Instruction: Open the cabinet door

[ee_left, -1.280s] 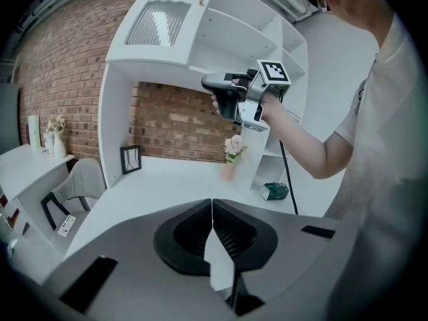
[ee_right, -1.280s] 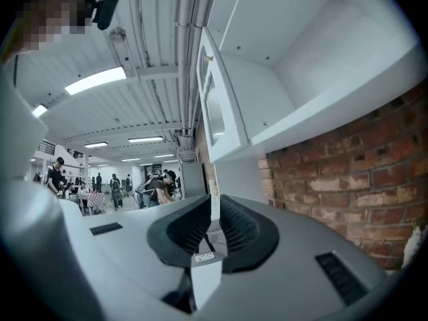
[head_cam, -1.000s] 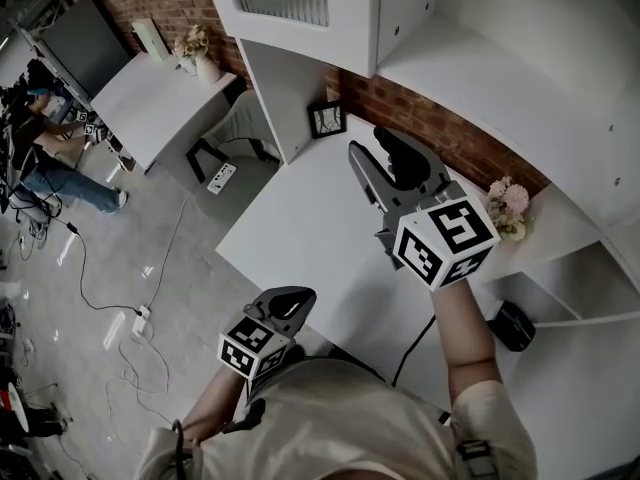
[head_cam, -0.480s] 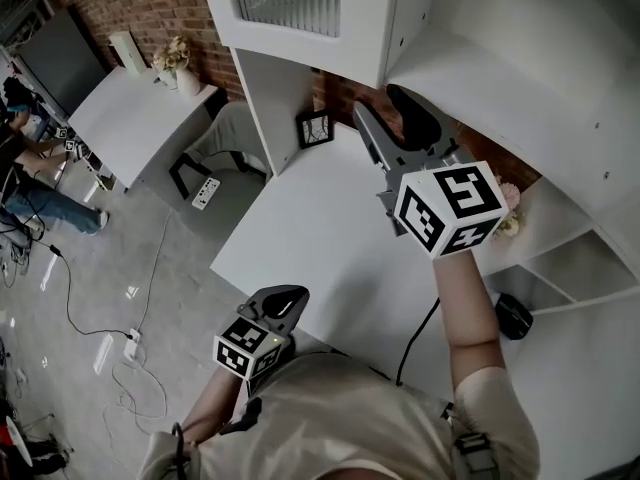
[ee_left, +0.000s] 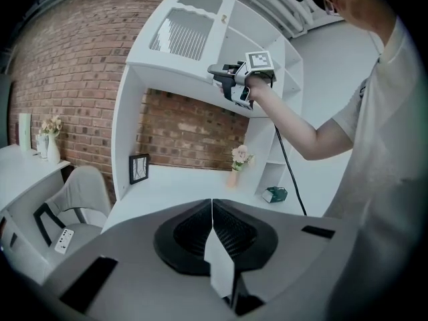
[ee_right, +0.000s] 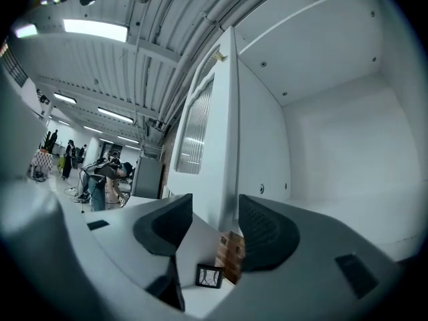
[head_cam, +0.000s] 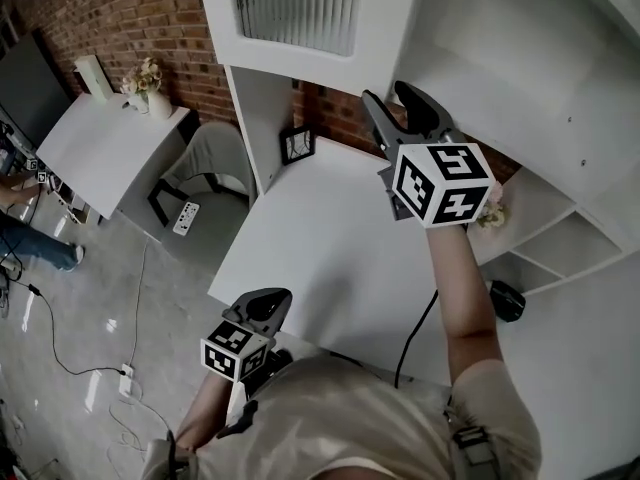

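White ribbed-glass cabinet door [ee_right: 200,132]: its edge lines up between the right gripper's [ee_right: 215,212] jaws, which have just been opening (nothing clamped). Next, I judge: pinch it and swing outward. The left gripper's [ee_left: 212,212] jaws rest together.

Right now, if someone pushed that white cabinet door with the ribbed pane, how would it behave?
The cabinet door would likely swing as one rigid panel, since it stands open from the cabinet. Its ribbed pane looks like glass, so it is probably fragile and a slam seems risky.
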Motion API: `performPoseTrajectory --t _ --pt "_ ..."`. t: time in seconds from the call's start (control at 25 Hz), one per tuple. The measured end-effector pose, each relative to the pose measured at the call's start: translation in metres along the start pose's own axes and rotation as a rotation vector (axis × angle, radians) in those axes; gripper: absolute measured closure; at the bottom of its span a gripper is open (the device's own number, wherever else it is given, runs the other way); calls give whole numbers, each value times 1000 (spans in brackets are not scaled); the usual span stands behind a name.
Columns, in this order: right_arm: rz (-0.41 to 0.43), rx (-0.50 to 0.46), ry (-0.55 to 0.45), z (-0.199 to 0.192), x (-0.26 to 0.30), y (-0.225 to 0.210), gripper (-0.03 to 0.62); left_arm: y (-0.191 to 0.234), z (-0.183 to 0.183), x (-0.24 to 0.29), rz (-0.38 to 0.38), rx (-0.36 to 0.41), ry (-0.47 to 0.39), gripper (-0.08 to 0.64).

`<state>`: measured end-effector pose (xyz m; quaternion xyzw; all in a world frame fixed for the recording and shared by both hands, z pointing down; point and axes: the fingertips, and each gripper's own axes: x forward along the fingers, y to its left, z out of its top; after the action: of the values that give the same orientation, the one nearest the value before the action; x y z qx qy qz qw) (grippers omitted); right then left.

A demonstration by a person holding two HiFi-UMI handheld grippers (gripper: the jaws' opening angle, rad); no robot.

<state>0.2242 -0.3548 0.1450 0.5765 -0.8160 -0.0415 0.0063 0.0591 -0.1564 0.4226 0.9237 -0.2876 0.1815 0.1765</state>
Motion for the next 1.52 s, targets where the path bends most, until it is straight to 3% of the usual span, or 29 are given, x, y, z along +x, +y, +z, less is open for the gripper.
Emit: performPoseTrajectory --t 0.44,1.0,1.24,1.52 --pt "-45 -32 -5 0 4 2 371 5 7 0 -20 25 -12 541" --pt "-50 -2 -16 0 1 13 344 9 -1 -10 13 20 -21 541" --pt "41 121 -9 7 -7 22 344 7 1 -12 1 26 -15 541" --pt "203 161 30 10 -22 35 345 3 3 -7 -18 33 -12 541"
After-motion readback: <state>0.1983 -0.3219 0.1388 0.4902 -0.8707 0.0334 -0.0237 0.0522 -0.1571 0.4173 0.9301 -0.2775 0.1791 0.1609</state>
